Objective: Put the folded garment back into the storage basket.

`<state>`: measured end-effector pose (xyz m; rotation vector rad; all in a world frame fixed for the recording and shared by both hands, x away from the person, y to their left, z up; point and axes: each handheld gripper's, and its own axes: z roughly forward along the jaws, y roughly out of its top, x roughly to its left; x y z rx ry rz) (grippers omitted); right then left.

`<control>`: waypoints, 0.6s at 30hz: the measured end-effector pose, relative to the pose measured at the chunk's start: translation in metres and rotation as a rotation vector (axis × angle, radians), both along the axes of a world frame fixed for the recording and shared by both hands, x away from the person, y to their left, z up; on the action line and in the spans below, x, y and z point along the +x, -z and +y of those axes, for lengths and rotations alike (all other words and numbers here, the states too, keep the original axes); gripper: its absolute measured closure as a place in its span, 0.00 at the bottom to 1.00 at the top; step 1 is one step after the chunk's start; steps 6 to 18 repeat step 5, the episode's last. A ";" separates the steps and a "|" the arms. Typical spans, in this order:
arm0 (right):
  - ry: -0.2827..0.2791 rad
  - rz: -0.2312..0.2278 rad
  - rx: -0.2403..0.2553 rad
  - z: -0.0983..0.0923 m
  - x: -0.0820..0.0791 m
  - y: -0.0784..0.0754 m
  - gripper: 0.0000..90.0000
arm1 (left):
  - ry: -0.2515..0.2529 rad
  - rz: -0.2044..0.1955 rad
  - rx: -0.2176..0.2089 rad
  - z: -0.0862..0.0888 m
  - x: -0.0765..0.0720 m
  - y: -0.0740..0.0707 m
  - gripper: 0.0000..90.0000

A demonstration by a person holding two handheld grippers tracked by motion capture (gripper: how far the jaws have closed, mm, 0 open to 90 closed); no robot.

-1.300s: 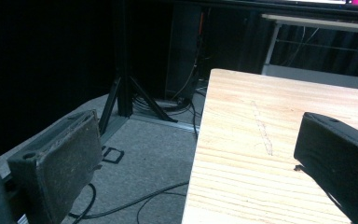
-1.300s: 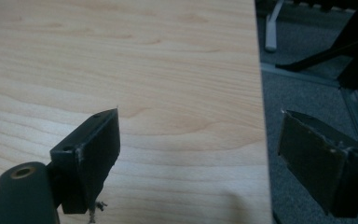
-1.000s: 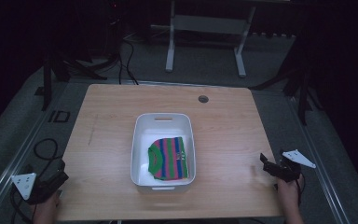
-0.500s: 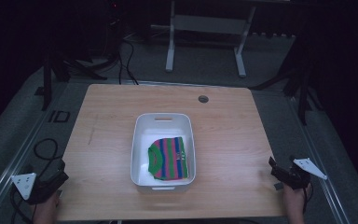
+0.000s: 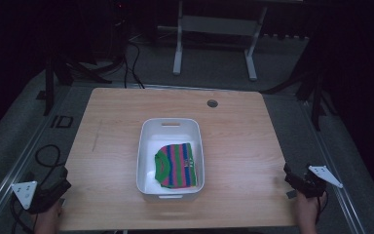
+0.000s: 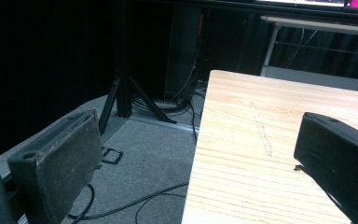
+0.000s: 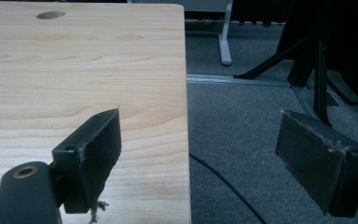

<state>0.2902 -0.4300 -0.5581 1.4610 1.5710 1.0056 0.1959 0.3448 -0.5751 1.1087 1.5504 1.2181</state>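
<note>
A white plastic bin [image 5: 171, 127] stands in the middle of the wooden table [image 5: 243, 141]. Inside it lies a folded garment [image 5: 176, 165] striped green, pink and blue. My left gripper [image 5: 63, 179] rests at the table's front left corner, off its edge, open and empty [image 6: 196, 158]. At the front right corner my right gripper [image 5: 292, 176] straddles the table's right edge, jaws wide apart with nothing between them [image 7: 198, 144]. Both grippers are far from the bin.
A round cable hole [image 5: 212, 103] sits near the table's far edge. Grey carpet with cables [image 5: 46, 153] surrounds the table. A black tripod [image 6: 123, 93] stands to the left, a white frame [image 5: 214, 29] behind, and dark stand legs [image 7: 307, 60] to the right.
My right gripper has drifted right and toward the front, off the table's corner. The left gripper and the bin have stayed put.
</note>
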 end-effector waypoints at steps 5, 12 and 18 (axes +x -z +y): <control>-0.003 0.006 -0.001 0.000 0.001 0.000 0.15 | -0.001 -0.001 0.000 0.000 0.000 0.000 0.02; -0.003 0.006 -0.001 0.000 0.001 0.000 0.15 | -0.001 -0.001 0.000 0.000 0.000 0.000 0.02; -0.003 0.006 -0.001 0.000 0.001 0.000 0.15 | -0.001 -0.001 0.000 0.000 0.000 0.000 0.02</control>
